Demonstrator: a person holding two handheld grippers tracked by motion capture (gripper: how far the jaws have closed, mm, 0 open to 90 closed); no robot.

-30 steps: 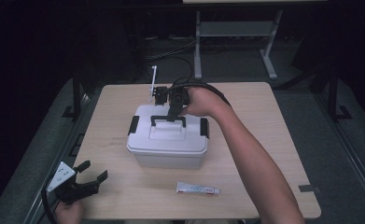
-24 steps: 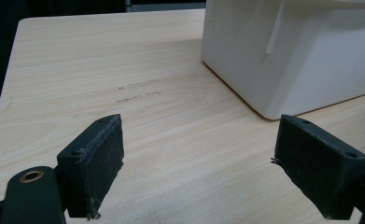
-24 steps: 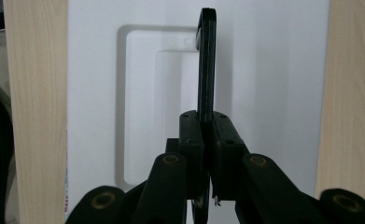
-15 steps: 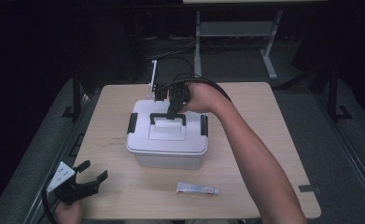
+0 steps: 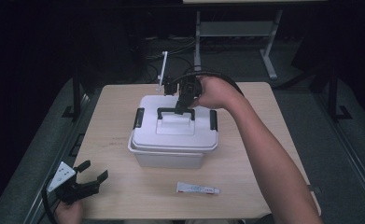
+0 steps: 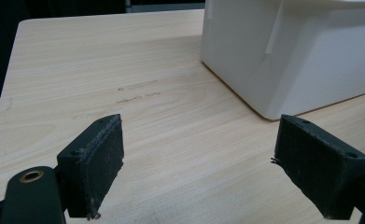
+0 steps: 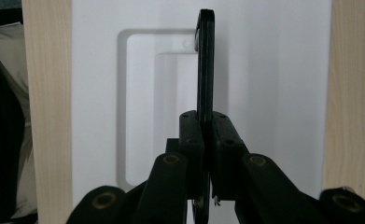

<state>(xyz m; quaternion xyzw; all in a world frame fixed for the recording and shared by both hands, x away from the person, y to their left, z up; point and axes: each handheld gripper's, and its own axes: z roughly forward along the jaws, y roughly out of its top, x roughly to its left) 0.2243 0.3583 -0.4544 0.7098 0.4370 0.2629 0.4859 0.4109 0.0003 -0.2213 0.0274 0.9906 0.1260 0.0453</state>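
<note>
- The right gripper (image 5: 185,105) is clamped on the black handle (image 7: 204,60) of the one white box (image 5: 171,144), mid-surface.
- The left gripper (image 5: 89,179) hovers with jaws apart at the surface's (image 5: 119,205) near-left corner.
- One tube (image 5: 198,188) lies before the box; its print is unreadable.
- Two black latches (image 5: 138,118) flank the lid.

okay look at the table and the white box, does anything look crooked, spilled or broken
Nothing spilled or broken. The white storage box sits square on the table, lid on. Its black handle stands upright because the right claw is clamped on it. A tube lies flat beside it.
</note>
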